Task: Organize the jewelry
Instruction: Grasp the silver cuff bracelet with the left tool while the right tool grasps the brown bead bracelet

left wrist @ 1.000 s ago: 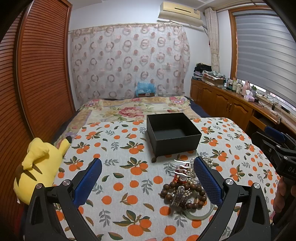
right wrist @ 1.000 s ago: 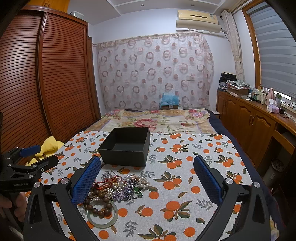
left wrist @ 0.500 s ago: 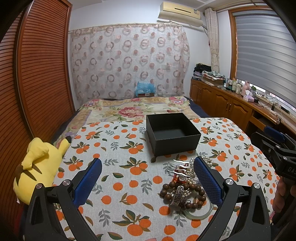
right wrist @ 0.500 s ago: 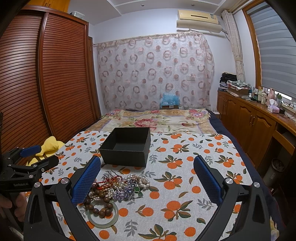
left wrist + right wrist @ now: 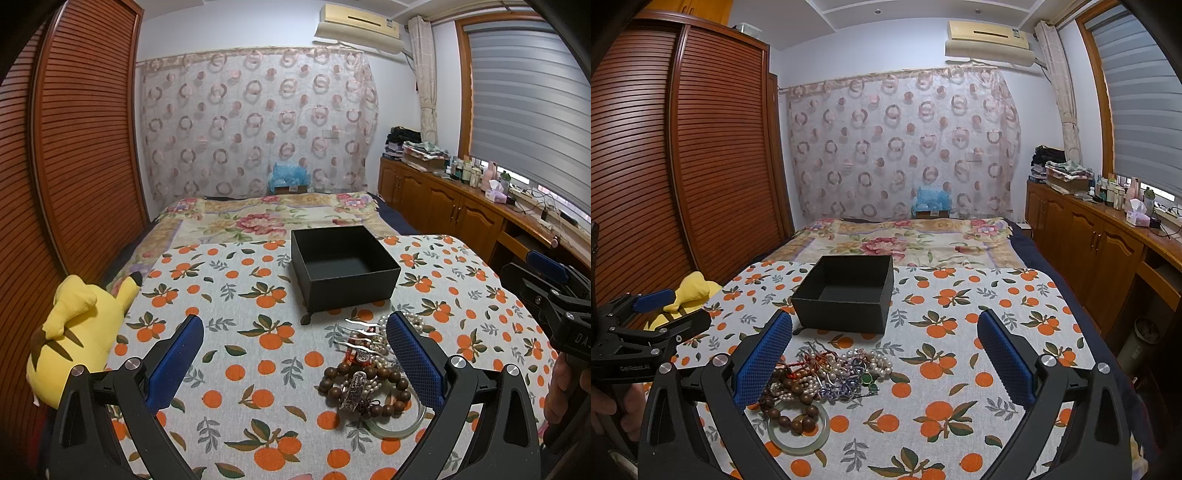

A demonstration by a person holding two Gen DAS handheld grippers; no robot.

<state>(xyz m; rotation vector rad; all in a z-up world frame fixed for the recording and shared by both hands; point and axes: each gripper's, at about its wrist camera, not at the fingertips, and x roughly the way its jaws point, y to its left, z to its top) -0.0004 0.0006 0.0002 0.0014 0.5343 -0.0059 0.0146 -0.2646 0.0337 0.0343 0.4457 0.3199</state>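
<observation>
A pile of jewelry (image 5: 369, 365) lies on the orange-print cloth (image 5: 258, 306): brown bead bracelets, pearls, silver hairpins and a pale green bangle (image 5: 400, 424). An empty black box (image 5: 343, 266) stands open just behind the pile. My left gripper (image 5: 295, 354) is open and empty, with the pile by its right finger. My right gripper (image 5: 886, 354) is open and empty above the cloth, with the pile (image 5: 827, 373) and the bangle (image 5: 798, 430) by its left finger. The box (image 5: 846, 295) is ahead of it.
A yellow plush toy (image 5: 74, 332) lies at the cloth's left edge. A floral bedspread (image 5: 266, 218) stretches behind the box. A wooden wardrobe (image 5: 683, 166) stands on the left and a cluttered wooden counter (image 5: 1108, 229) on the right.
</observation>
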